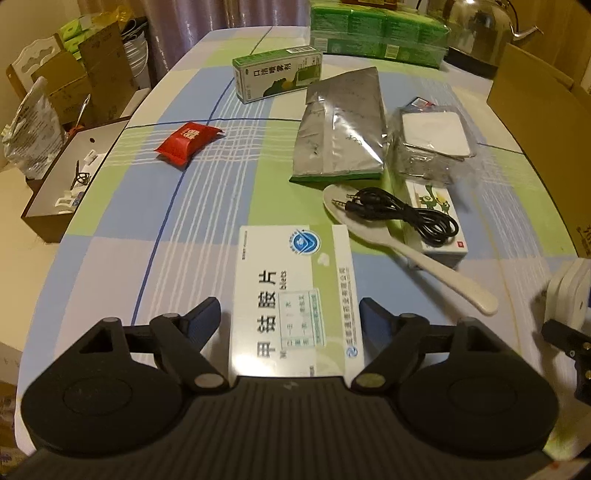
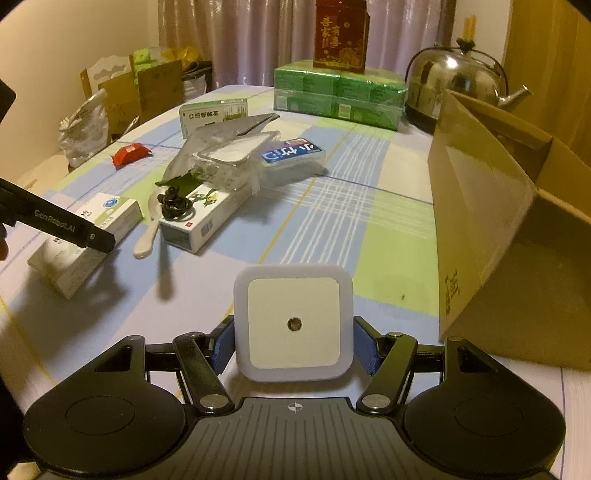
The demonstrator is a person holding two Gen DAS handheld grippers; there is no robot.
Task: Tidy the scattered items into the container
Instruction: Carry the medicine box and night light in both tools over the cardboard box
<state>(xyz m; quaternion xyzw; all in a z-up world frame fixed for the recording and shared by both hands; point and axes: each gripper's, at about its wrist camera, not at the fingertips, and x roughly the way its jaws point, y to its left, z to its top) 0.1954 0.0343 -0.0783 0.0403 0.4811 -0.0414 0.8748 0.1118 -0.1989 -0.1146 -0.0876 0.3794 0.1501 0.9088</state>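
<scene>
My left gripper straddles a white medicine box on the checked tablecloth. Its right pad meets the box's edge and a thin gap shows at the left pad, so it is open. My right gripper is shut on a white square night-light, held above the table. The open cardboard box stands just to its right. Scattered items are a red packet, a green-white carton, a silver foil bag, a clear plastic case, a black cable, a white spoon and a cartoon-print box.
A blue-and-white pack lies beside the clear case. At the far end of the table are a green tissue pack with a red box on it, and a steel kettle. An open brown box sits off the table's left edge.
</scene>
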